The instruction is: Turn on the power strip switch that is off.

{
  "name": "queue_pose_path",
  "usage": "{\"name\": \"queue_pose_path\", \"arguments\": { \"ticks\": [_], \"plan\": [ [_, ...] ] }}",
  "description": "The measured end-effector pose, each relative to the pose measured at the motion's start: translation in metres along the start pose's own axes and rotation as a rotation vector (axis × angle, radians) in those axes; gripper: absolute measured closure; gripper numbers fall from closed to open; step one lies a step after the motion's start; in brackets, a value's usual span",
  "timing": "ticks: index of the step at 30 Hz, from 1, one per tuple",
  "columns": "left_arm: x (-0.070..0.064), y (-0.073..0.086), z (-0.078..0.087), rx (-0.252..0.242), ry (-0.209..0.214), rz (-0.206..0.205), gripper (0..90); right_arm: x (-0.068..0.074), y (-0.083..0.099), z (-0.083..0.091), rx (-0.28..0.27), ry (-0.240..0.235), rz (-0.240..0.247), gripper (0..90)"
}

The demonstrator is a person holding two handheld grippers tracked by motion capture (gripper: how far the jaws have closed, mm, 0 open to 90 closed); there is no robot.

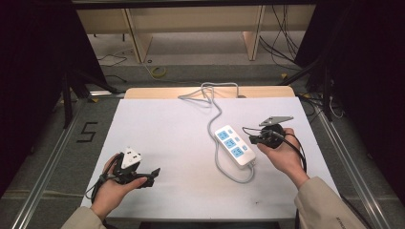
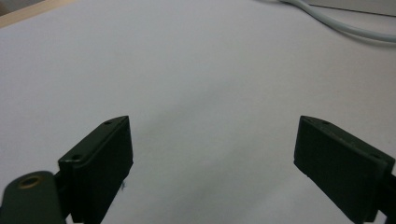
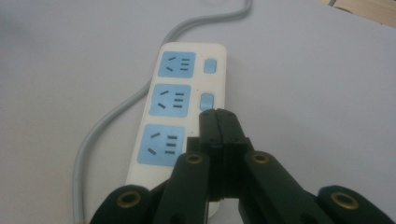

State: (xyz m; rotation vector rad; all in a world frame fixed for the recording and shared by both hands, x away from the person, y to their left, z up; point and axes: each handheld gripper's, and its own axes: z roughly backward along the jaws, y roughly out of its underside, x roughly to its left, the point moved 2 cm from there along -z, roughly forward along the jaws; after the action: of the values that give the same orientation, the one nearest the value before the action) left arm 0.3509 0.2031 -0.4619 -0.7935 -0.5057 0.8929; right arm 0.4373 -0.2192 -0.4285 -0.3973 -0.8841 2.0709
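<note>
White power strip (image 3: 180, 109) just under closed, empty right gripper (image 3: 218, 116), tips over a switch (image 3: 206, 101); left gripper (image 2: 212, 163) wide apart, far off; nothing plugged or pressed yet.

The high view looks forward and down on the whole white surface (image 1: 167, 143), with the power strip (image 1: 235, 145) right of its middle. The left gripper view sits low and close over bare surface (image 2: 196, 84), facing the power strip's cord (image 2: 345, 25). The right gripper view looks steeply down, very near the power strip (image 3: 180, 107). All three views share that strip's cord.
</note>
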Motion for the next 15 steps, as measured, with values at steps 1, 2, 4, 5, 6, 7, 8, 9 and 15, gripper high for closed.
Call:
{"name": "queue_pose_path", "arguments": {
  "ticks": [1,2,4,5,6,7,8,9,15],
  "plan": [
    [0.0000,0.0000,-0.0001,-0.001,0.000,0.001,11.4,0.0000,-0.0004,-0.0005,0.001,0.000,-0.003,90.0],
    [0.0000,0.0000,0.0000,0.000,0.000,0.001,11.5,-0.0002,-0.0006,-0.0010,0.004,-0.002,-0.001,90.0],
    [0.0001,0.0000,0.0000,0.000,0.000,0.002,11.5,-0.0002,-0.0013,-0.0021,0.007,-0.002,-0.002,90.0],
    [0.0000,0.0000,-0.0001,-0.001,0.000,0.002,11.5,-0.0001,-0.0016,-0.0026,0.010,-0.002,-0.003,90.0],
    [0.0001,0.0001,-0.0001,-0.001,0.000,0.001,11.5,-0.0001,-0.0017,-0.0033,0.012,-0.001,-0.004,90.0],
    [0.0001,0.0001,-0.0001,-0.002,0.001,0.002,11.5,0.0002,-0.0018,-0.0039,0.018,-0.002,-0.005,90.0],
    [0.0002,0.0001,0.0000,-0.002,0.001,0.003,11.5,0.0005,-0.0019,-0.0045,0.020,-0.003,-0.005,90.0],
    [0.0002,0.0001,-0.0001,-0.002,0.001,0.003,11.5,0.0005,-0.0020,-0.0050,0.022,-0.003,-0.004,90.0],
    [0.0001,0.0001,0.0000,0.000,0.001,0.002,11.5,0.0008,-0.0032,-0.0072,0.033,-0.005,-0.006,90.0]
  ]
}}
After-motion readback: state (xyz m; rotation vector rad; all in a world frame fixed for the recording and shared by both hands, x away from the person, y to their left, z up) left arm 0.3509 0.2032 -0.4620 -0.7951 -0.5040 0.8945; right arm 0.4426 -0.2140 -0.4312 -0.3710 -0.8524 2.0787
